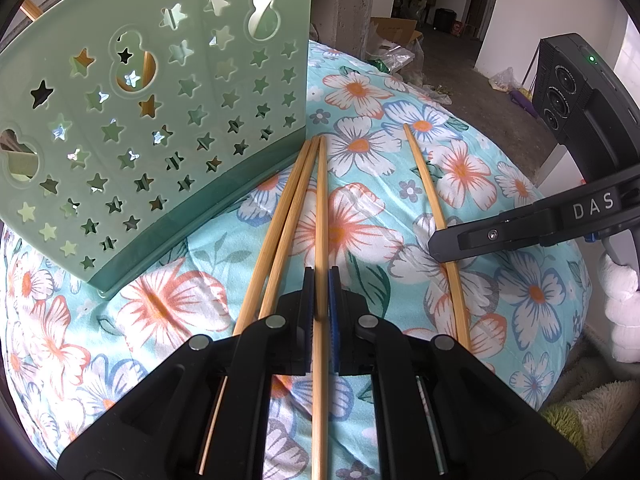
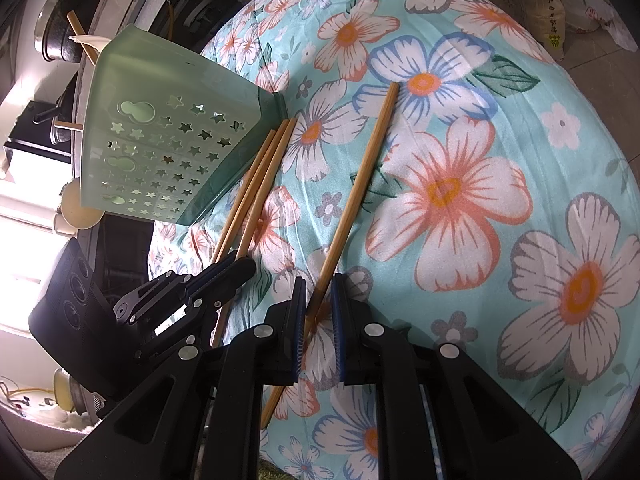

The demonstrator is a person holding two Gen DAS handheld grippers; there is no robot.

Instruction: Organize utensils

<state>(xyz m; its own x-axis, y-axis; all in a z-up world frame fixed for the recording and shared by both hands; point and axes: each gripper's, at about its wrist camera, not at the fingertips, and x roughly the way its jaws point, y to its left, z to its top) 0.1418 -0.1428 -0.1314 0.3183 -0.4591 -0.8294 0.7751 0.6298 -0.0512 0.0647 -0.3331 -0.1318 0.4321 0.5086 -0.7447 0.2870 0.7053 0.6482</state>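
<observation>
Left gripper [image 1: 321, 296] pinches one bamboo chopstick [image 1: 321, 208]; right gripper [image 2: 319, 300] pinches lone chopstick [image 2: 360, 176]. Floral cloth [image 2: 460, 200]; only the left view shows concrete pillar [image 1: 348, 0].

Both tools [image 1: 321, 292] [image 2: 319, 300] nearly closed (angled downward)

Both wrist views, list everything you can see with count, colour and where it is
chopsticks: four, bamboo tan, on the floral cloth; three grouped by the holder, one apart to the right
utensil holder: one, pale green with star cutouts, on the cloth, left of the chopsticks
floral cloth: one, turquoise with white and orange flowers, under everything
left gripper: black, blue pads, shut on the rightmost chopstick of the group
right gripper: black, blue pads, shut on the lone chopstick
</observation>
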